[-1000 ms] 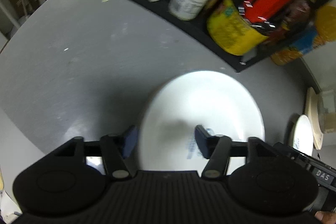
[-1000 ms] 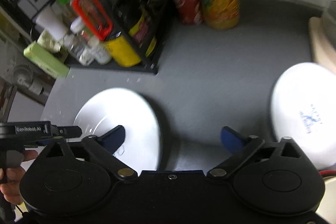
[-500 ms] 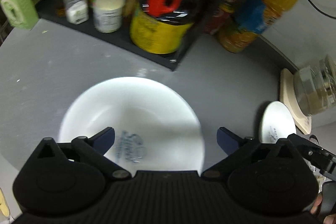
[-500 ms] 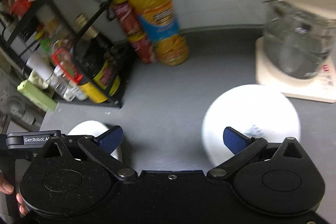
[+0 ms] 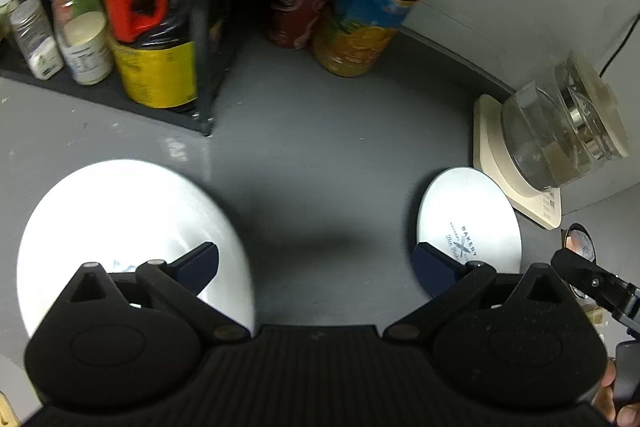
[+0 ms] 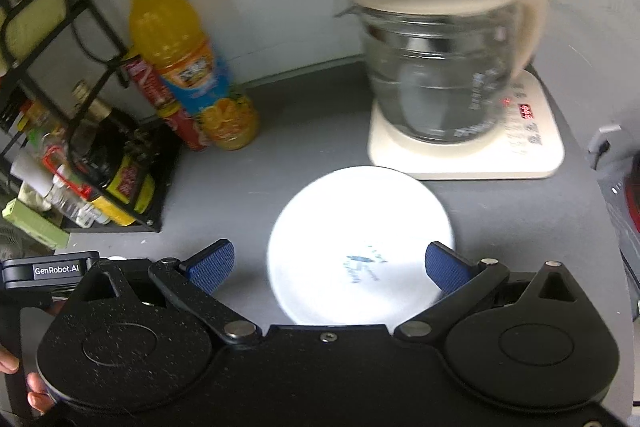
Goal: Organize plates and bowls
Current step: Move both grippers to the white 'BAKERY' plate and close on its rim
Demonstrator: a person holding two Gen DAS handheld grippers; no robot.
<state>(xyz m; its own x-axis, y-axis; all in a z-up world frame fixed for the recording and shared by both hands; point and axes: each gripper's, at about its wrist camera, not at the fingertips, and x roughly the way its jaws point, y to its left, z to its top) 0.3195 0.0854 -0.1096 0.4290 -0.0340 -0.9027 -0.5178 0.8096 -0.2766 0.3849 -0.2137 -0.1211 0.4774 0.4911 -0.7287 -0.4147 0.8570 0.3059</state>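
Observation:
A large white bowl (image 5: 120, 227) with a blue print lies on the grey counter at the lower left of the left wrist view. A smaller white plate (image 5: 468, 223) with a blue "Bakery" print lies to the right, near the kettle base. My left gripper (image 5: 316, 265) is open and empty over the bare counter between them. The same small plate (image 6: 360, 247) fills the middle of the right wrist view. My right gripper (image 6: 328, 265) is open and empty, its fingers either side of the plate's near part, slightly above it.
A black rack (image 5: 200, 99) with jars and sauce bottles stands at the back left. An orange juice bottle (image 6: 188, 67) and red cans stand by the wall. A glass kettle (image 6: 440, 59) sits on a cream base behind the plate.
My left gripper let go of the bowl, opened wide and swung right. My right gripper moved right until the small plate sits between its fingers.

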